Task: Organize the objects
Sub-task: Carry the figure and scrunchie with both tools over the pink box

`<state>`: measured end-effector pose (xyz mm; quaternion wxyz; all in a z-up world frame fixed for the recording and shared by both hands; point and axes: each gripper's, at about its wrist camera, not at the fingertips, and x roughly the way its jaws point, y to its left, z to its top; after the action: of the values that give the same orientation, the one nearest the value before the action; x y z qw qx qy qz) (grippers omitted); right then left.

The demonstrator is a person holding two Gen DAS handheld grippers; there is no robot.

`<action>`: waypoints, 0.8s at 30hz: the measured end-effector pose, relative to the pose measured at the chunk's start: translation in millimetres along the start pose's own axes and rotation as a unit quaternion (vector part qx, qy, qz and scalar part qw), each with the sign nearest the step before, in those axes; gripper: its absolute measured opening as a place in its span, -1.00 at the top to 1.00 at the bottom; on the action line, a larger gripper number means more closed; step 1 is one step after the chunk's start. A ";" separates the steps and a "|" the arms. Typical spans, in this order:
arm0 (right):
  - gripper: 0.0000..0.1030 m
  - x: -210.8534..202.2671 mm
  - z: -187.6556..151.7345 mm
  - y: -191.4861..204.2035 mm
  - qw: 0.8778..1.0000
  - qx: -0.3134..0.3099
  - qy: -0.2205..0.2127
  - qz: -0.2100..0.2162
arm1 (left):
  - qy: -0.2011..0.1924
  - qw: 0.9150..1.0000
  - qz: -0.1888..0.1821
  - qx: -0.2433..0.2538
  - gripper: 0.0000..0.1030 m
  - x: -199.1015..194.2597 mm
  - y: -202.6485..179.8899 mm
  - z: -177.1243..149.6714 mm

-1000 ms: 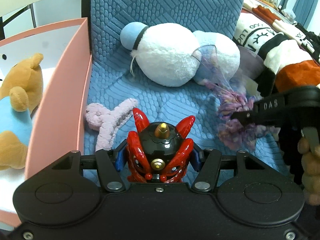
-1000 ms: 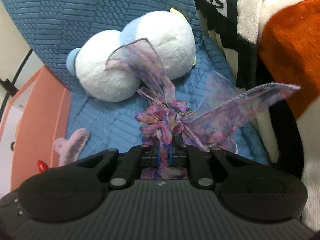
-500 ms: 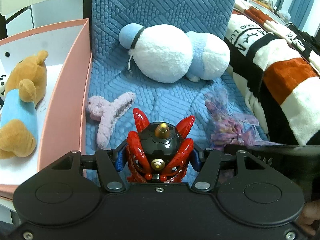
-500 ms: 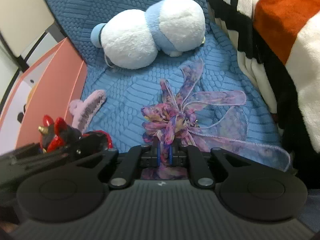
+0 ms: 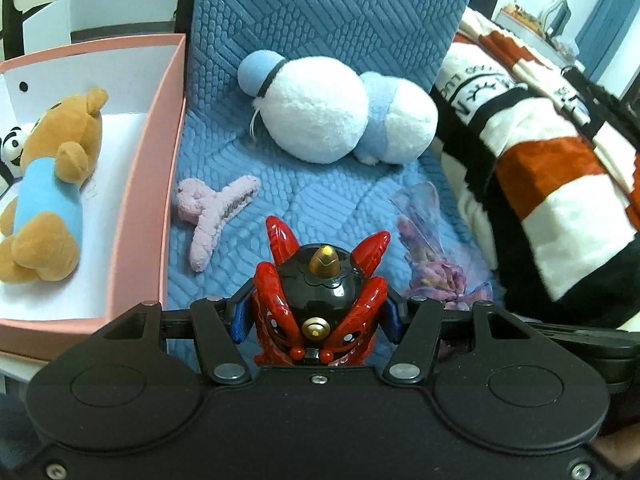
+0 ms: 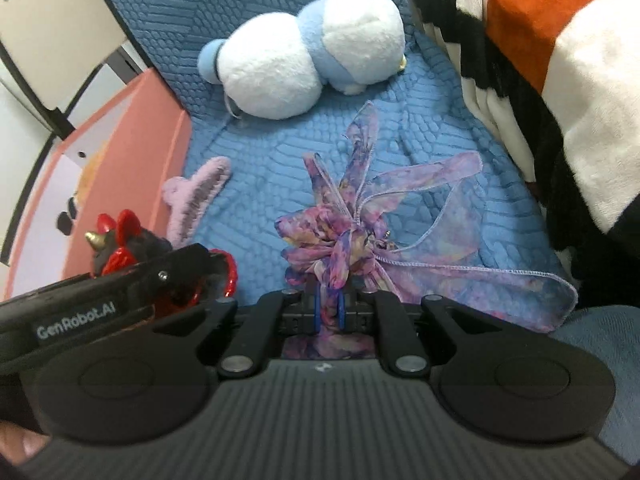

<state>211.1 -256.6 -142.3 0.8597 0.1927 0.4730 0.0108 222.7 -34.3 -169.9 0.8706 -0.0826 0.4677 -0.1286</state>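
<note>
My left gripper is shut on a red and black horned toy figure, held above the blue quilted seat. The same toy figure shows at the left of the right wrist view, in the left gripper. My right gripper is shut on a purple ribbon scrunchie, whose sheer tails trail to the right; the scrunchie sits right of the toy in the left view. A pink fuzzy hair claw lies on the seat beside the pink box.
The pink box holds a brown teddy bear in a blue shirt and a small panda toy. A white and blue plush rests against the seat back. A striped fleece blanket is piled on the right.
Both grippers have pulled back and up from the seat with their loads. The right gripper has left the right side of the left view and now sits low beside the left one.
</note>
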 end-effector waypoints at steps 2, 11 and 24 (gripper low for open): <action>0.77 -10.1 1.6 6.4 1.000 0.002 -0.003 0.010 | -0.002 1.000 0.000 -0.002 -0.11 -12.8 1.9 6.0; 0.77 -56.0 19.3 41.2 0.999 -0.010 -0.026 0.031 | -0.017 1.000 0.003 -0.014 -0.11 -70.7 17.6 40.3; 0.77 -88.3 43.5 95.8 0.997 -0.039 -0.041 0.057 | -0.026 0.999 0.000 -0.026 -0.11 -118.4 45.4 68.8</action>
<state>213.6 -199.7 -17.4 0.8831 0.1863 0.4248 0.0706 224.1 46.2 -50.1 0.8802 -0.1084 0.4477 -0.1142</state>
